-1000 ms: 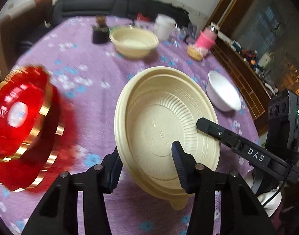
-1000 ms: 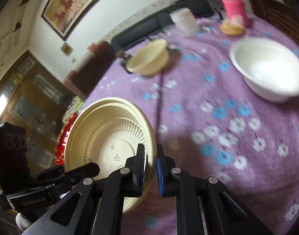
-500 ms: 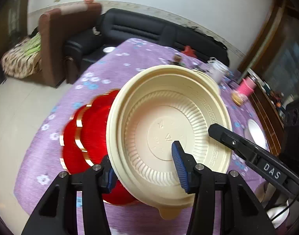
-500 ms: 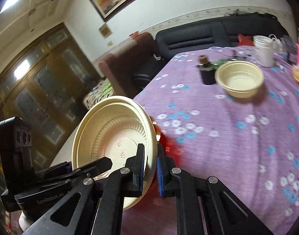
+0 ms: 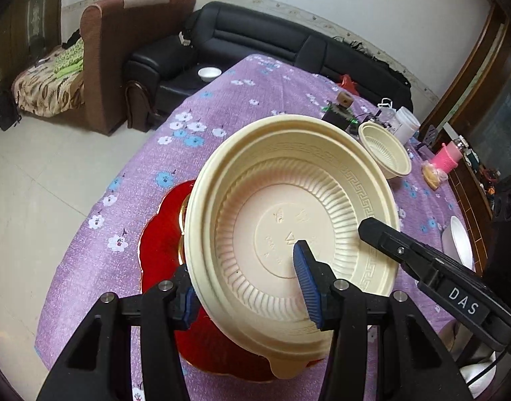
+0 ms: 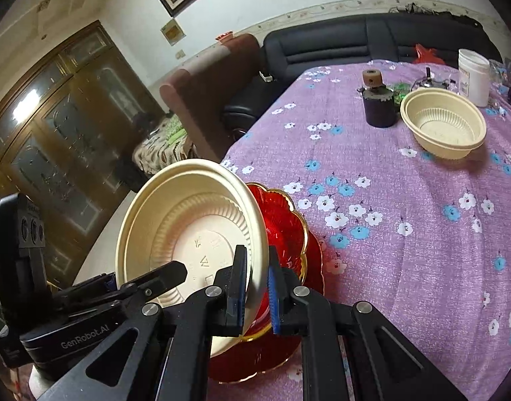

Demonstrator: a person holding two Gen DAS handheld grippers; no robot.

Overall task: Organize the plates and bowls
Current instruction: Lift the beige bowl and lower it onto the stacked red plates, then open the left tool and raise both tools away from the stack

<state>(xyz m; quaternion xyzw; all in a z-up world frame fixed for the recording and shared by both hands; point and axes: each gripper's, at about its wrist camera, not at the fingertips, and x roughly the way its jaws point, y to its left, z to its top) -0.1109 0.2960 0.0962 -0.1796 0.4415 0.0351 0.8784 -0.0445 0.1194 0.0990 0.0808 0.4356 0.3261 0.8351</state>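
Note:
A large cream plastic plate (image 5: 289,220) is held tilted over a stack of red gold-rimmed plates (image 5: 162,250) on the purple flowered tablecloth. My right gripper (image 6: 257,287) is shut on the cream plate's rim (image 6: 259,234); its black finger (image 5: 422,260) shows in the left wrist view. My left gripper (image 5: 245,287) straddles the plate's near edge with jaws apart, one pad inside the plate, one behind it. The red plates also show in the right wrist view (image 6: 282,220). A small cream bowl (image 6: 442,127) sits farther back.
A white bowl (image 5: 459,244) sits at the right. A dark jar (image 6: 377,107), a white tub (image 6: 473,77) and a pink cup (image 5: 451,157) stand at the table's far end. The table edge (image 5: 88,234) drops to the floor on the left; sofas (image 5: 255,43) stand behind.
Both grippers carried the cream plate left, from the table's middle to above the red plates, and the views swung toward the sofas. The right gripper kept its hold.

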